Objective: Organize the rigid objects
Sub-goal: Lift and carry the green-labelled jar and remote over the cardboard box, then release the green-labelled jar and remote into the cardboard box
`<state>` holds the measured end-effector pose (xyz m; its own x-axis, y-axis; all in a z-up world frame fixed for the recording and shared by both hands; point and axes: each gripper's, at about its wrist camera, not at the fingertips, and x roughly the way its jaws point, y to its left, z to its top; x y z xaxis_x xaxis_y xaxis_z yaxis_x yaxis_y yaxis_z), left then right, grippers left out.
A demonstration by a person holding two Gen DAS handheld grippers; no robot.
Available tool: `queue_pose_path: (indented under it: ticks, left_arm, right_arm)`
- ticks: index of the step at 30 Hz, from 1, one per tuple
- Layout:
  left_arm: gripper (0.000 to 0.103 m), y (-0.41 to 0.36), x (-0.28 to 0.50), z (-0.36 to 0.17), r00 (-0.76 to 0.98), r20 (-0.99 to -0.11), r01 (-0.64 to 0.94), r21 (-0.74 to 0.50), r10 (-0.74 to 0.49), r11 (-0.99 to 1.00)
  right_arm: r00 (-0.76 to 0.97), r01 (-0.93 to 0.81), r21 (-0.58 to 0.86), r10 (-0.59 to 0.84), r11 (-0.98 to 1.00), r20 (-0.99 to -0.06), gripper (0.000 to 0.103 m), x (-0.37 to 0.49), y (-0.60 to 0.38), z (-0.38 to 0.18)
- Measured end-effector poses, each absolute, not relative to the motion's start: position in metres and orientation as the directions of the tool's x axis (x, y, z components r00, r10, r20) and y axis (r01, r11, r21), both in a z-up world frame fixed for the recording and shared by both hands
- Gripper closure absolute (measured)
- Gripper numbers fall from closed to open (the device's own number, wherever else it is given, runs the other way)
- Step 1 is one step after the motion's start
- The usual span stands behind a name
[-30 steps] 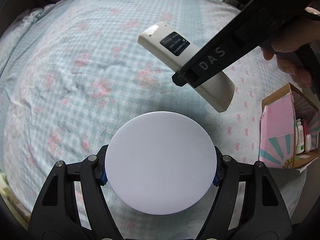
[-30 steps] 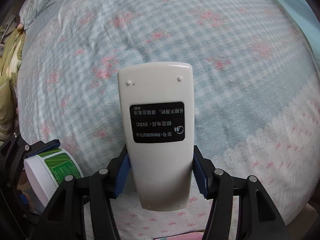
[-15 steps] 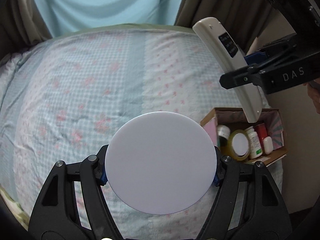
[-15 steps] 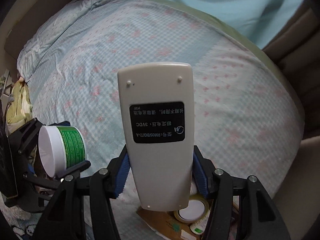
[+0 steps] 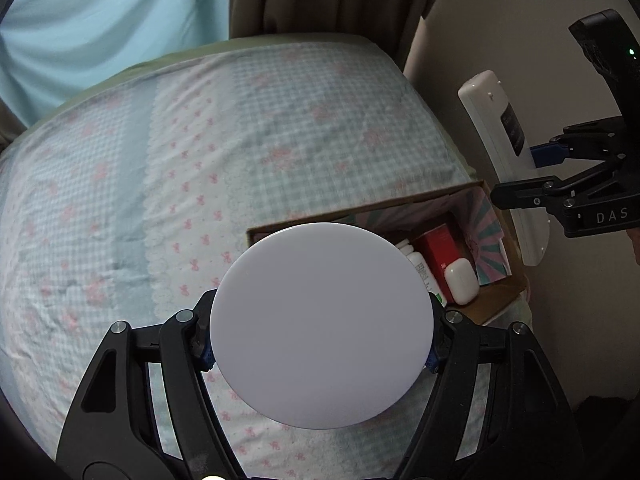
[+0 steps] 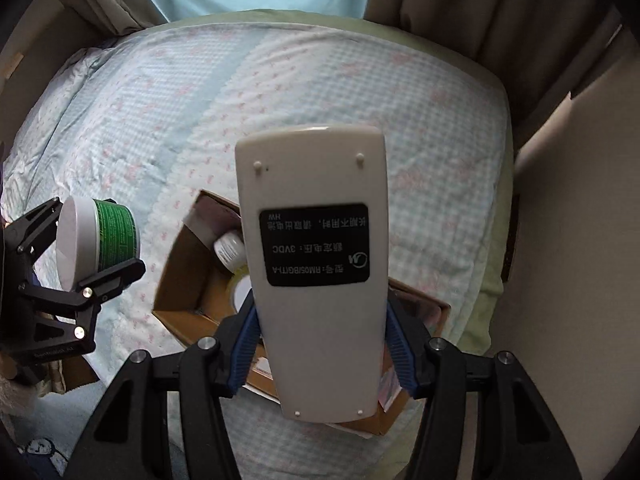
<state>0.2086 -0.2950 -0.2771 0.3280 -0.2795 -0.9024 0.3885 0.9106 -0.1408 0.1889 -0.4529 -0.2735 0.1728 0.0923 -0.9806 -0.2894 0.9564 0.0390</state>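
Observation:
My left gripper is shut on a round tub with a white lid; the right wrist view shows its green label. My right gripper is shut on a white remote control, back side up with a black label. Both are held in the air over an open cardboard box at the bed's right edge. In the left wrist view the remote and right gripper hang just right of the box. The tub hides the box's left part.
The box holds a red carton, a small white case, a white bottle and a tape roll. The bed has a blue checked floral sheet. A beige wall and brown curtains stand close on the right.
Both grippers have swung right with their loads, from over the middle of the bed to over the box at its edge. The remote now hangs beside the box.

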Motion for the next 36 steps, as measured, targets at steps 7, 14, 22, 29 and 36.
queue_pose_path:
  ticks: [7, 14, 22, 29, 36]
  left_arm:
    - [0.035, -0.332, 0.199, -0.323, 0.239, -0.947, 0.421, -0.097, -0.213, 0.902]
    - [0.035, -0.337, 0.197, -0.369, 0.159, -0.978, 0.432, -0.054, -0.135, 0.900]
    - [0.034, -0.334, 0.200, -0.386, 0.135, -0.985, 0.466, -0.029, -0.103, 0.885]
    - [0.000, -0.340, 0.204, -0.366, 0.175, -0.972, 0.486, -0.051, -0.154, 0.872]
    - [0.000, -0.336, 0.197, -0.348, 0.195, -0.966, 0.491, -0.053, -0.168, 0.870]
  right_arm:
    - [0.120, -0.338, 0.070, 0.117, 0.938, -0.986, 0.049, 0.172, -0.478, -0.318]
    - [0.086, -0.559, -0.029, 0.023, 0.828, -0.996, 0.049, 0.163, -0.458, -0.361]
    - [0.056, -0.657, -0.019, 0.023, 0.753, -0.998, 0.049, 0.168, -0.439, -0.393]
    - [0.050, -0.587, 0.019, 0.060, 0.809, -0.997, 0.000, 0.174, -0.450, -0.395]
    - [0.105, -0.449, 0.051, 0.110, 0.892, -0.988, 0.000, 0.175, -0.472, -0.372]
